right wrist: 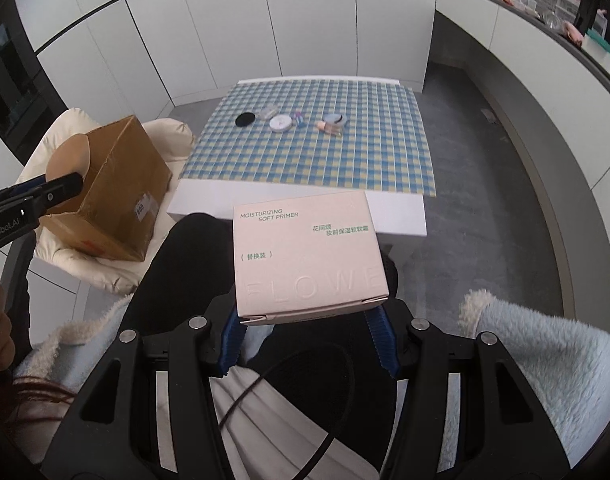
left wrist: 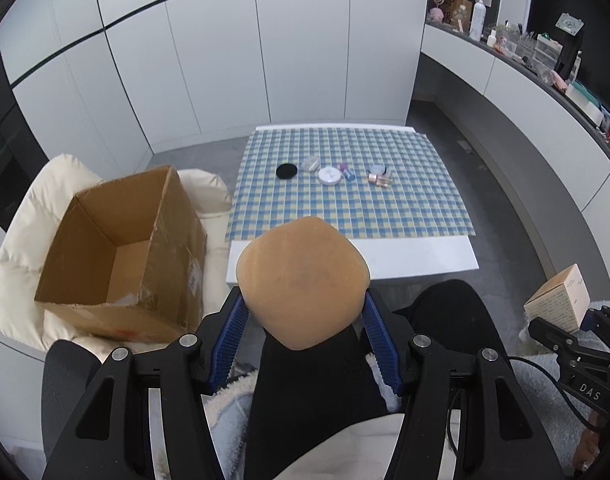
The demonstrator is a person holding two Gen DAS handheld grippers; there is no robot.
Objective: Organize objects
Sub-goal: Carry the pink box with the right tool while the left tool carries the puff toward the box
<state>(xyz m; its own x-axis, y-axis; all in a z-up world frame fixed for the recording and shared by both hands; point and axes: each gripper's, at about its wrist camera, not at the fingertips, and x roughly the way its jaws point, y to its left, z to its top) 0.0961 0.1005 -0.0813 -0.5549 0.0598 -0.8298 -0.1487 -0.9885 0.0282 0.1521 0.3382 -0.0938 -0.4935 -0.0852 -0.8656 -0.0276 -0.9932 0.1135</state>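
Note:
My left gripper (left wrist: 304, 334) is shut on a tan makeup sponge (left wrist: 303, 280), whose sides its blue pads press. It hangs over a person's lap, right of an open cardboard box (left wrist: 117, 248). My right gripper (right wrist: 307, 338) is shut on a pale pink primer box (right wrist: 305, 260), which also shows at the right edge of the left wrist view as the primer box (left wrist: 559, 300). From the right wrist camera the sponge (right wrist: 69, 158) and the left gripper (right wrist: 45, 192) appear in front of the cardboard box (right wrist: 113, 192).
A low white table (left wrist: 417, 260) with a blue checked cloth (left wrist: 345, 208) bears a black puff (left wrist: 286, 171), a white round compact (left wrist: 329, 176) and several small cosmetics. The cardboard box rests on a cream cushion (left wrist: 29, 208). A cluttered counter (left wrist: 545, 64) curves along the right.

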